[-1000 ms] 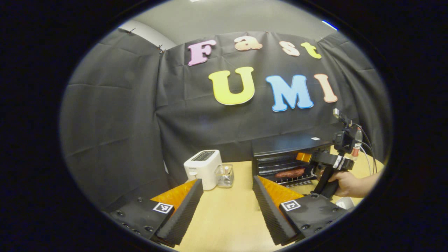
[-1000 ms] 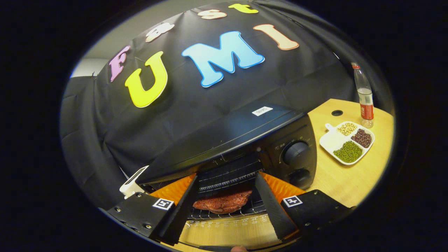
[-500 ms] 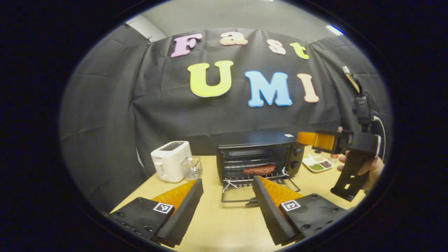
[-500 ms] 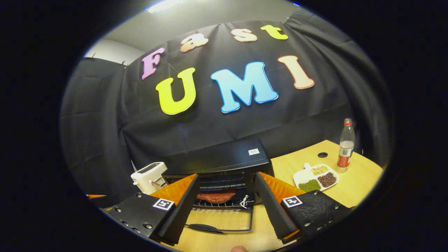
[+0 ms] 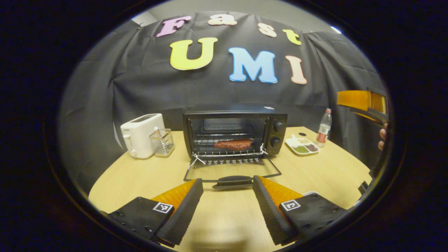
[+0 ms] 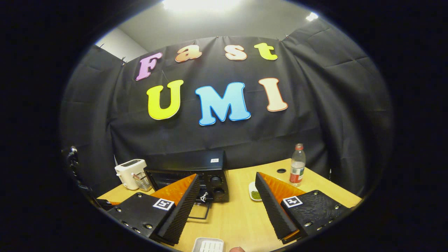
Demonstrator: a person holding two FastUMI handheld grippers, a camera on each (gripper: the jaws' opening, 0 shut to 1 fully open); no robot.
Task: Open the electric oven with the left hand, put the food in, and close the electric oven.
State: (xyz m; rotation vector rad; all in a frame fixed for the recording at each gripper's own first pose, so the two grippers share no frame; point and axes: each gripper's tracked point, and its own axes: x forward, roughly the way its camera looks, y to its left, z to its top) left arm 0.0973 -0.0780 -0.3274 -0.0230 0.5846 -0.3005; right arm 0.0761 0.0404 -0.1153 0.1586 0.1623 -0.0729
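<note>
The black electric oven [image 5: 233,131] sits at the back of the pale wooden table [image 5: 147,178], against the black cloth wall, and we see its glass door [image 5: 232,174] folded down flat onto the table with its dark handle [image 5: 233,181] toward us. Inside, a reddish-brown slab of food [image 5: 233,144] lies on the wire rack [image 5: 227,153]. 2 round black knobs [image 5: 277,133] stand one above the other on the oven's right panel. A small white label [image 6: 212,160] sits on the oven's top in the right gripper view, too small for us to read.

Our left gripper [image 5: 227,197] hangs just in front of the door handle, its 2 black ribbed fingers [image 5: 182,210] spread wide with nothing between them; each carries a square black-and-white marker tag. In the left gripper view, part of the right gripper's orange finger shows at the far right edge, with a fingertip of the hand [image 5: 382,134] below it.

The right gripper [image 6: 227,206] is held well back from the oven, fingers [image 6: 273,206] equally wide apart and empty.

Left of the oven we see a white 2-slot toaster [image 5: 141,134] with a clear wire-framed holder [image 5: 162,141] just beside it. Right of the oven lies a white divided dish [image 5: 301,145] of green, dark and pale beans, and beyond it an upright clear plastic bottle [image 5: 323,127] with a red cap and red label, whose writing we cannot read. A white ridged tray [image 6: 208,245] shows at the bottom of the right gripper view.
</note>
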